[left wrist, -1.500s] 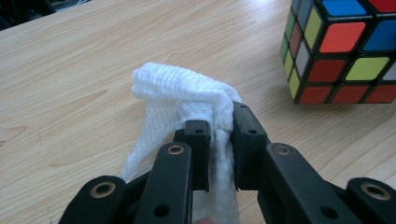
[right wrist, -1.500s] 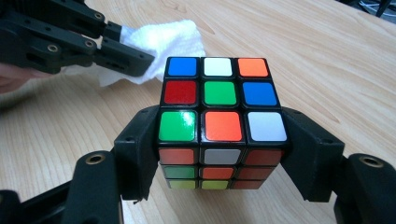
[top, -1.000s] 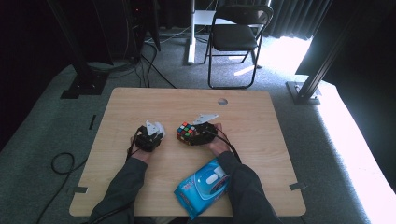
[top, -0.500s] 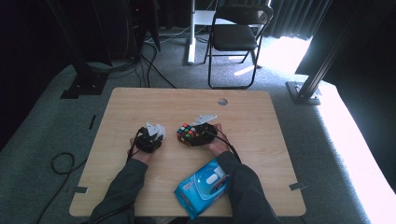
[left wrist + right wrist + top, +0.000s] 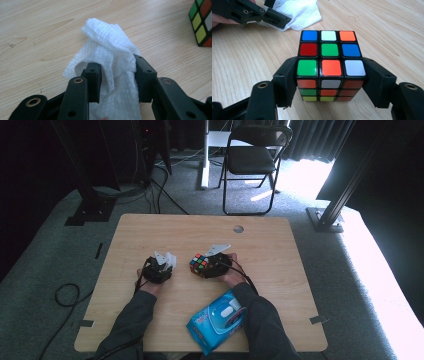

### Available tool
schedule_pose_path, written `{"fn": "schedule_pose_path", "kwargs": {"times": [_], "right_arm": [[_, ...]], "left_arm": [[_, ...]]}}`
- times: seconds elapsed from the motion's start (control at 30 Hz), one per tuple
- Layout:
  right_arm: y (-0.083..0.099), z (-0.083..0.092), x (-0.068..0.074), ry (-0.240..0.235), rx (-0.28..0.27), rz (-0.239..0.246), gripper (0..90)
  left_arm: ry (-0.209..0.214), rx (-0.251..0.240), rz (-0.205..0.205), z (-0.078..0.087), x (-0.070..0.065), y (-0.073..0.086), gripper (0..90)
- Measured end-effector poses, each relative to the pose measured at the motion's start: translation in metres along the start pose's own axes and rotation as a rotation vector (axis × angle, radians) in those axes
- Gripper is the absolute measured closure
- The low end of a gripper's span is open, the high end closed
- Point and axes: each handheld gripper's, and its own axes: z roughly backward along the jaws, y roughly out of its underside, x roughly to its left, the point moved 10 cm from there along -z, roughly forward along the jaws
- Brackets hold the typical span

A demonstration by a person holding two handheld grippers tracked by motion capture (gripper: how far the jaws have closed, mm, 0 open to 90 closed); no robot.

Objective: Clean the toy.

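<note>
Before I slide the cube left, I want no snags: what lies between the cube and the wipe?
Bare tabletop between the cube and the wipe, seen in the high view.

We note three camera positions. The high view looks forward and down from above the person's side of the table [image 5: 150, 230], far enough back to take in the whole tabletop and the floor beyond. The left gripper view rides on the left gripper [image 5: 116, 71] and looks along its jaws, very near the white wipe [image 5: 107, 45] lying between them. The right gripper view rides on the right gripper [image 5: 329, 80], close on the cube [image 5: 329, 58] between its jaws. Both gripper views share the cube and the wipe; the high view takes in both as well.
</note>
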Motion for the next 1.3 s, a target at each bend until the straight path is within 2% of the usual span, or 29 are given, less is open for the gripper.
{"fn": "schedule_pose_path", "kwargs": {"times": [0.07, 0.1, 0.2, 0.4, 0.53, 0.73, 0.87, 1.1, 1.3], "right_arm": [[0.000, 0.000, 0.001, -0.003, -0.002, 0.008, 33.9], [0.000, 0.000, 0.003, 0.004, -0.001, 0.034, 30.6], [-0.001, 0.000, 0.005, 0.020, -0.008, 0.054, 25.7], [-0.003, 0.002, 0.004, 0.018, -0.024, 0.050, 22.6], [-0.005, 0.003, 0.005, 0.016, -0.040, 0.050, 22.1], [-0.009, 0.007, 0.007, 0.010, -0.074, 0.054, 22.0], [-0.014, 0.013, 0.003, 0.013, -0.115, 0.023, 24.3], [-0.020, 0.023, -0.004, 0.034, -0.180, -0.013, 32.3], [-0.022, 0.028, -0.012, 0.063, -0.216, -0.057, 45.5]], "left_arm": [[-0.001, 0.000, -0.001, 0.000, 0.000, 0.000, 60.9], [0.003, -0.003, 0.002, 0.000, 0.000, 0.000, 59.3], [0.010, -0.010, 0.014, 0.001, 0.001, 0.000, 56.1], [0.028, -0.034, 0.017, 0.005, -0.002, -0.004, 51.3], [0.047, -0.049, 0.030, 0.009, -0.004, -0.008, 45.0], [0.040, -0.084, 0.026, 0.017, -0.005, -0.016, 38.8], [0.025, -0.108, 0.027, 0.024, 0.000, -0.022, 37.0], [0.015, -0.145, 0.069, 0.035, 0.012, -0.027, 36.8], [0.024, -0.147, 0.083, 0.039, 0.016, -0.025, 48.4]]}}
